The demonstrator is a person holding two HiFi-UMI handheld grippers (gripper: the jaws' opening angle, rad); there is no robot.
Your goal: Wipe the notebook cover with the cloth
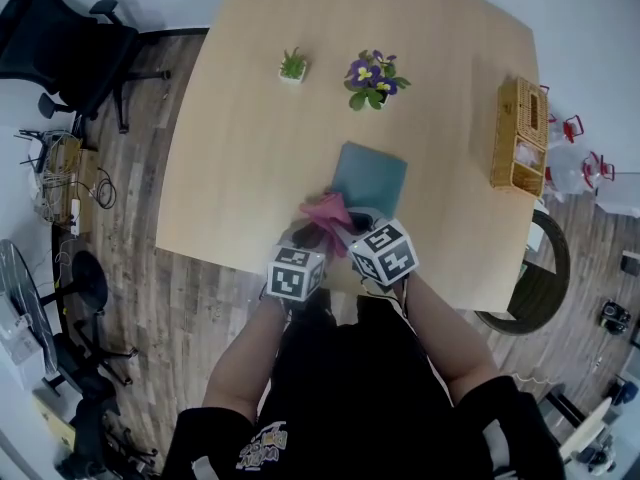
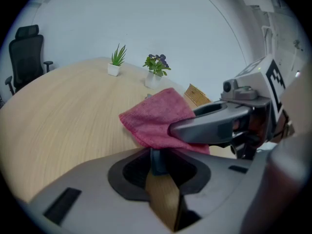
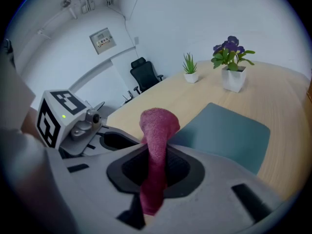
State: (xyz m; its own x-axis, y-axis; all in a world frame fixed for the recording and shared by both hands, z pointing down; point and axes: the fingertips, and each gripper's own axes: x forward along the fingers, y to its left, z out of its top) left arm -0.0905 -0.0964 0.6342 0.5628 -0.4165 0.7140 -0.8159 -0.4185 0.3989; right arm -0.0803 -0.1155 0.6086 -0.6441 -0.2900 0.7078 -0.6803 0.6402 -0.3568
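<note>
The teal notebook (image 1: 370, 176) lies flat on the wooden table (image 1: 250, 168), in front of me; it also shows in the right gripper view (image 3: 224, 135). A pink cloth (image 1: 325, 211) hangs just above the notebook's near left corner. My right gripper (image 3: 156, 155) is shut on the cloth (image 3: 157, 130), which runs up between its jaws and bunches above them. My left gripper (image 2: 157, 152) is close beside it on the left, its jaws a little apart with table wood showing through the gap. The cloth (image 2: 153, 116) reaches the far end of that gap. The right gripper's finger (image 2: 214, 123) crosses over the cloth.
A small green plant in a white pot (image 1: 292, 66) and a pot of purple flowers (image 1: 375, 78) stand at the table's far side. A wicker basket (image 1: 520, 138) sits at the right edge. A black office chair (image 1: 60, 43) stands off to the left on the floor.
</note>
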